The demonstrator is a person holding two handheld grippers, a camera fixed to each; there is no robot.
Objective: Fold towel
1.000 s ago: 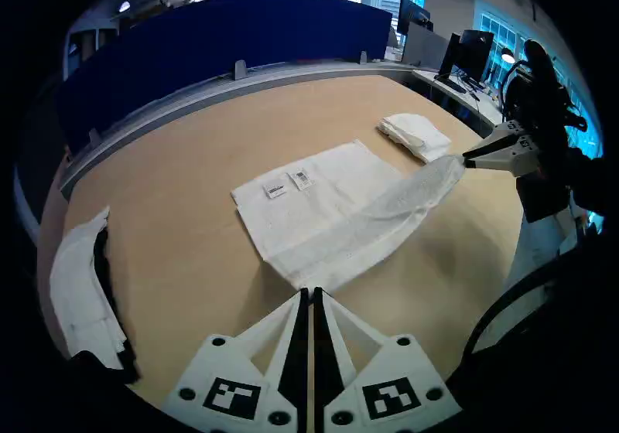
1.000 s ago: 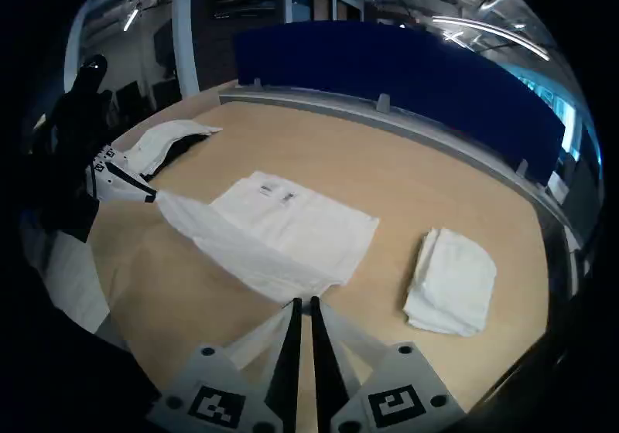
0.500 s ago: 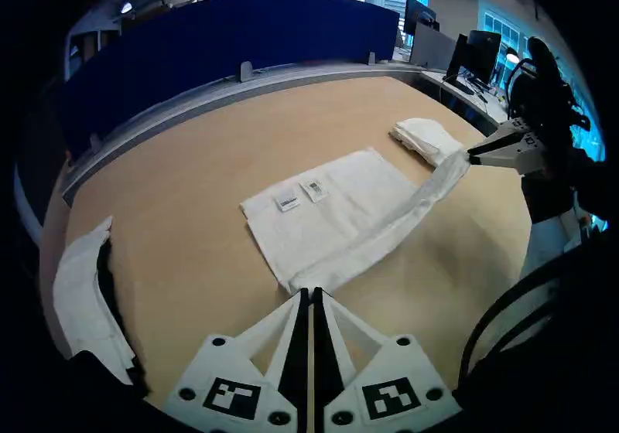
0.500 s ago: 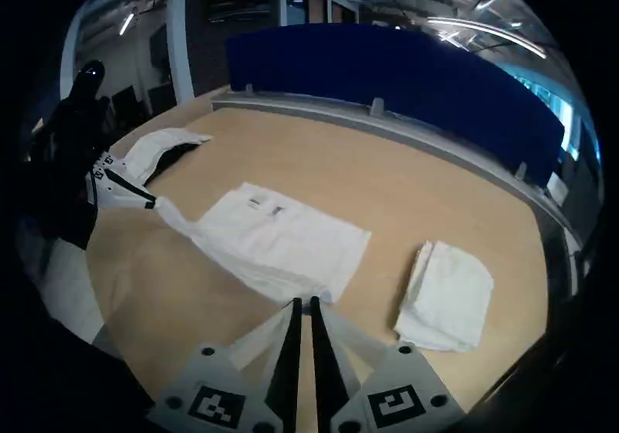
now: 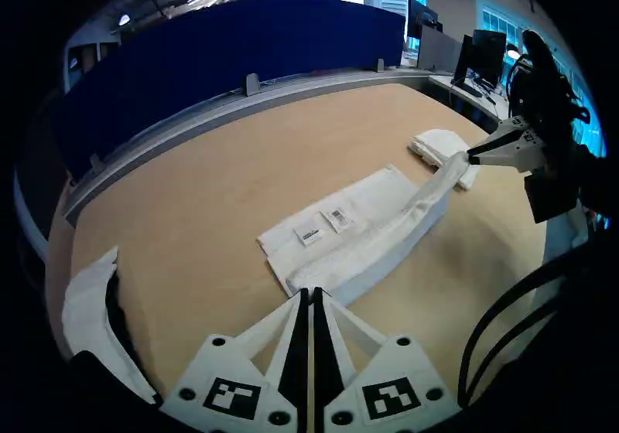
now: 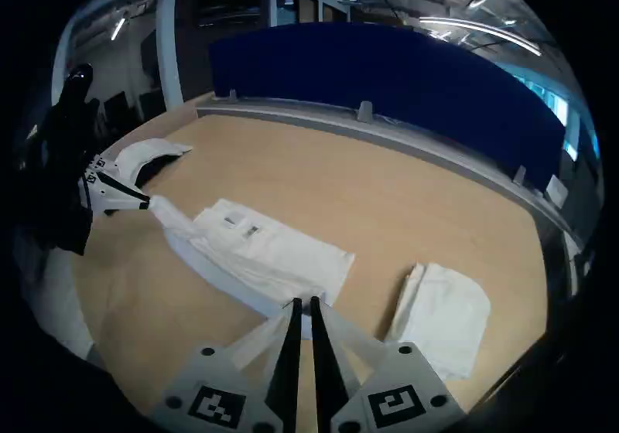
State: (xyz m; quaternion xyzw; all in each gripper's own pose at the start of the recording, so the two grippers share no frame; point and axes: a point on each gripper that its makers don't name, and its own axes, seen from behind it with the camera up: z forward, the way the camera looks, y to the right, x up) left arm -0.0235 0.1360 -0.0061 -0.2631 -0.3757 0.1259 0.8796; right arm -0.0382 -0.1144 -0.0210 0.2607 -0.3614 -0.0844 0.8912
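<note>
Your left tool (image 5: 311,292) and right tool (image 6: 302,303) clamp corners of the white cloth towel (image 5: 364,201); carry level, land edges flush.

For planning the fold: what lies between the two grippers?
The raised edge of the towel stretches from left gripper to right gripper, in both views.

towel (image 5: 364,216): on table (image 5: 193,201) | folded stack (image 5: 437,143): right of towel | partition (image 5: 232,46): behind table
</note>
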